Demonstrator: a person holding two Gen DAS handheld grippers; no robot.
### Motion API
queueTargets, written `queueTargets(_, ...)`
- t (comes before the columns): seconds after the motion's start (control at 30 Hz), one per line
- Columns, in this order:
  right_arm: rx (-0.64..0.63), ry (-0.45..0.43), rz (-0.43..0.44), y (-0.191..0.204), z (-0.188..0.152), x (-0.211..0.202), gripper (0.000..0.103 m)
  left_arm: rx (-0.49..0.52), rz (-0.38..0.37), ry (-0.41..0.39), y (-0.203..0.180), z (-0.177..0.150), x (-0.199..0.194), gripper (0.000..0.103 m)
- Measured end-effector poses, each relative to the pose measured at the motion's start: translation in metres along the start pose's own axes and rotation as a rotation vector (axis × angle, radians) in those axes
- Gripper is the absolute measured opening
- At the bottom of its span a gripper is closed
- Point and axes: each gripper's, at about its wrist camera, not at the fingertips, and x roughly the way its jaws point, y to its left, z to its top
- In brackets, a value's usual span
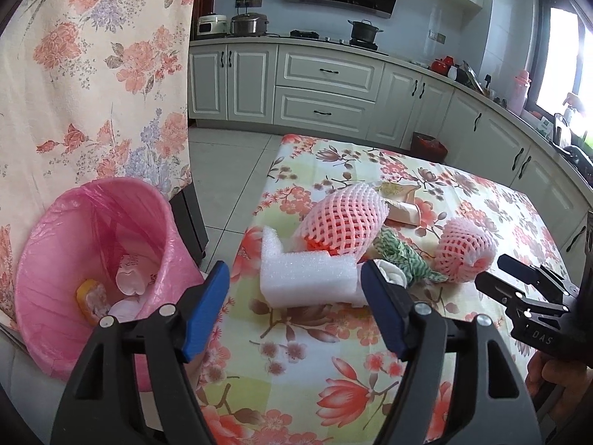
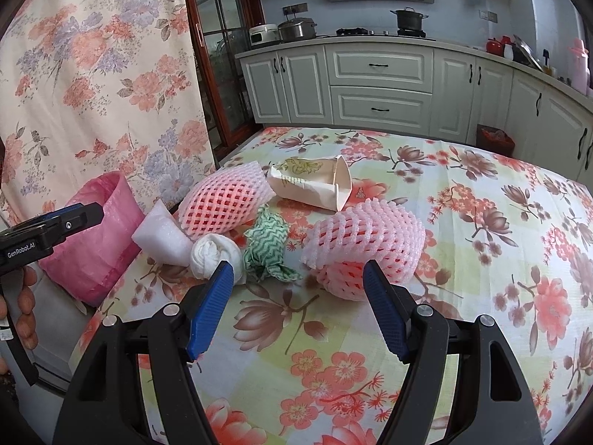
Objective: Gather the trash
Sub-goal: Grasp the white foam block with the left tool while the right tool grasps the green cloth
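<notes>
left gripper (image 1: 294, 278) wide, empty, white foam block (image 1: 296, 278) just ahead at 12. right gripper (image 2: 298, 278) wide, empty, pink foam net (image 2: 363, 244) at 1. pink-lined bin (image 1: 74, 259) at 9 off the table (image 1: 333, 352) edge.

White letters "DAS" show on the black body of the right gripper (image 1: 509, 278), at the right edge of the left wrist view. Over in the right wrist view, "GenRobot.AI" reads in white on the black body of the left gripper (image 2: 79, 213), at the left edge. Nothing else is legible.
</notes>
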Motion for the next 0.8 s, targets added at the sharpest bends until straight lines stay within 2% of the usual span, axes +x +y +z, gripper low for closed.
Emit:
queueTargets(0.4, -0.021, 0.028, 0.031, 0.015, 0.004, 0.018, 0.069, -0.006, -0.058, 0.078, -0.006, 0.001, 0.043, 0.089)
queueTargets(0.8, -0.008, 0.081, 0.046, 0.024, 0.013, 0.054, 0.066, -0.005, -0.063, 0.149, 0.003, -0.003, 0.08, 0.089)
